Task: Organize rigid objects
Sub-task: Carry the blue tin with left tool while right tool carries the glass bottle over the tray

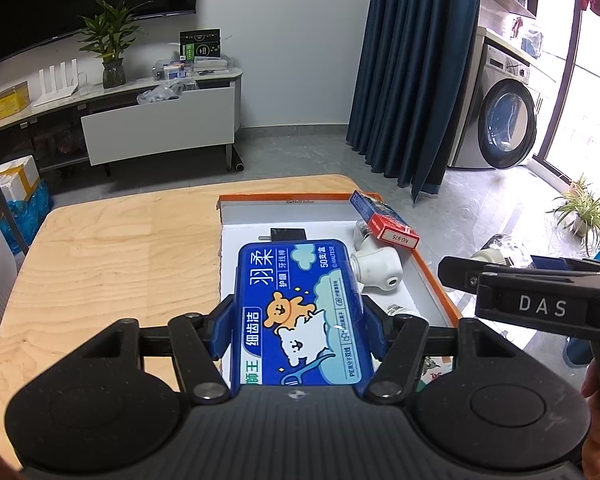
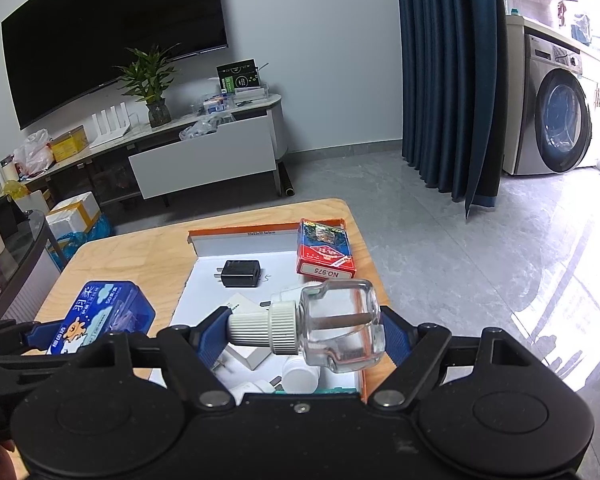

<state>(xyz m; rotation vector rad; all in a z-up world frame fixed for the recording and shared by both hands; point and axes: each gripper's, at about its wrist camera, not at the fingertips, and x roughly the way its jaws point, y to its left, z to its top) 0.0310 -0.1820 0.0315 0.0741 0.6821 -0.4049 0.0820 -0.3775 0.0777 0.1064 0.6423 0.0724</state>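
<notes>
A blue dental-floss box point(image 1: 300, 312) with cartoon bears is clamped between the blue pads of my left gripper point(image 1: 296, 332), just above the near left part of an orange-rimmed tray point(image 1: 284, 199). In the right wrist view my right gripper point(image 2: 304, 332) is shut on a clear glass bottle point(image 2: 340, 320) with a white ribbed cap, held sideways over the tray's near end. The tray holds a black charger point(image 2: 242, 273), a white plug adapter point(image 1: 376, 272) and small white items. A red card box point(image 2: 326, 256) leans on its far right corner.
The tray sits on a light wooden table point(image 1: 100, 260) with bare wood to its left. Grey tiled floor lies beyond the right edge. A TV cabinet point(image 2: 204, 152), a blue curtain point(image 2: 452, 80) and a washing machine point(image 2: 560, 120) stand far behind.
</notes>
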